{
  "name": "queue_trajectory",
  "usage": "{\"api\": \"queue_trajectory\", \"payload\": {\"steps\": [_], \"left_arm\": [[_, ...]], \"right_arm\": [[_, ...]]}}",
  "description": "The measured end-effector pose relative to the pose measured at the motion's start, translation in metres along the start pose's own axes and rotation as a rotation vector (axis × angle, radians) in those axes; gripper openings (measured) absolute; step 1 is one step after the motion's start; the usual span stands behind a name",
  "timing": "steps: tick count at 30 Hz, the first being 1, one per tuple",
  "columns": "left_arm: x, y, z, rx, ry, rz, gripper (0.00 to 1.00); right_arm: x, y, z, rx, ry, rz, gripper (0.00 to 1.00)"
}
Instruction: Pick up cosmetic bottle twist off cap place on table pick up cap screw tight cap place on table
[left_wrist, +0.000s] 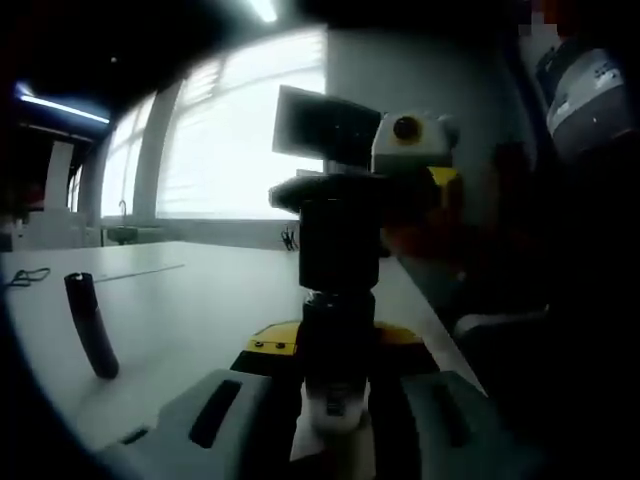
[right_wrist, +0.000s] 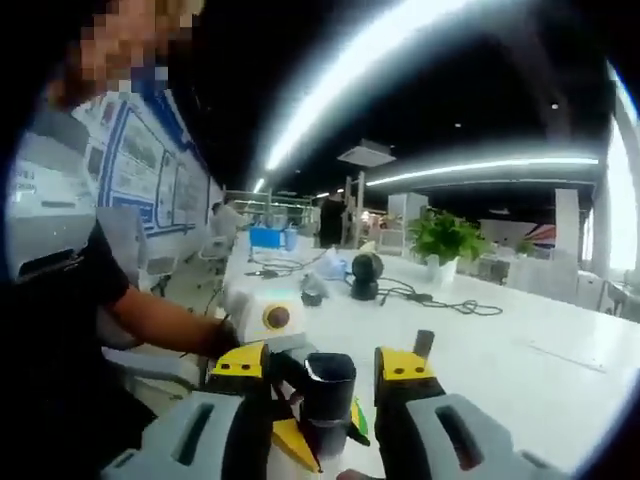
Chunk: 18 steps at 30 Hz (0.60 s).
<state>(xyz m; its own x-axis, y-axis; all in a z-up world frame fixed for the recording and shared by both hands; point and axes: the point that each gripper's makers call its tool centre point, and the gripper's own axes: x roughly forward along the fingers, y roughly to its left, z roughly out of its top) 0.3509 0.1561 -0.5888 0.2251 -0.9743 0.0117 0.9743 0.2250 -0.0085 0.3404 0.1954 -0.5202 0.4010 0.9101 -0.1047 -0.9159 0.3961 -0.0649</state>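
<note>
Left gripper (left_wrist: 335, 405) clamped on upright bottle (left_wrist: 338, 330) above white table (left_wrist: 180, 300), right gripper (right_wrist: 325, 385) jaws closed on its black cap (right_wrist: 330, 385); bottle dark up top, pale at base.

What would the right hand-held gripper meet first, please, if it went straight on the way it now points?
Most likely the black cap of the cosmetic bottle, which stands between the right hand-held gripper jaws, the bottle held up by the left hand-held gripper. Beyond it lies the white table; depth is unclear.
</note>
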Motion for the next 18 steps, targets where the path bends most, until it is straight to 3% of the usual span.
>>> {"api": "queue_trajectory", "payload": {"steps": [2,5,11,13,15,18], "left_arm": [[0.000,0.000,0.000,0.002,0.000,0.000,0.15],[0.000,-0.001,0.000,0.005,0.000,-0.001,0.15],[0.000,-0.001,0.000,0.002,-0.001,-0.004,0.15],[0.000,-0.001,0.000,0.002,-0.001,-0.003,0.15],[0.001,-0.001,0.000,0.003,0.000,-0.003,0.15],[0.000,0.000,0.000,0.003,-0.002,0.005,0.15]], "right_arm": [[0.002,-0.001,-0.004,-0.007,0.010,0.032,0.34],[0.008,-0.006,-0.006,0.011,0.006,0.022,0.31],[0.014,0.003,-0.007,-0.025,-0.004,0.087,0.28],[0.015,0.001,-0.009,-0.021,0.003,0.089,0.26],[0.015,-0.002,-0.011,-0.022,0.009,0.081,0.17],[0.016,-0.003,-0.013,0.013,0.019,0.067,0.16]]}}
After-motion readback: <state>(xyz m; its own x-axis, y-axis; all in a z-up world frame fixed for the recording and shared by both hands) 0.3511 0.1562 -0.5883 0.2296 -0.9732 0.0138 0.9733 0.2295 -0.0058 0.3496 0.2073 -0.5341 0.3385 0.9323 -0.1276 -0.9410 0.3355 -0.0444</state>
